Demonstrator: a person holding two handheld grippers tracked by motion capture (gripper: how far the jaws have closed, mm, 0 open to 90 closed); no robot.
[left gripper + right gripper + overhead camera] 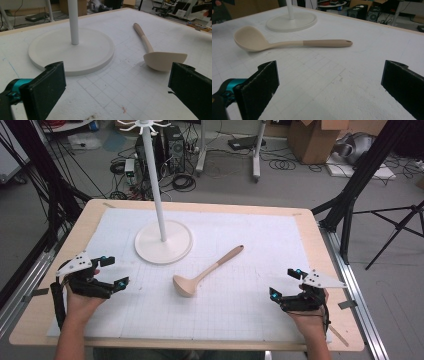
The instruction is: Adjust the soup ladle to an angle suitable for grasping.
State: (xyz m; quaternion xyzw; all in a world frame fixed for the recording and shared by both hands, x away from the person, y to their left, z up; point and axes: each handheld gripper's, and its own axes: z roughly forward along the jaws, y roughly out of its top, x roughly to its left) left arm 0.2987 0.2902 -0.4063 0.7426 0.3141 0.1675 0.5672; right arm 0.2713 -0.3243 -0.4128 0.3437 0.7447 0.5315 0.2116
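Left gripper [111, 272] sits low near the table's [310, 232] left edge, the forearm coming up from the near side, jaws gaping wide with nothing between them, pointed toward the ladle [205, 272]. The ladle lies flat mid-table, just beside the white stand's round base [163, 242], bowl nearest the person, handle angling away to the right. Right of the ladle and well apart from it, the right gripper [284, 284] mirrors that pose, jaws wide and empty.
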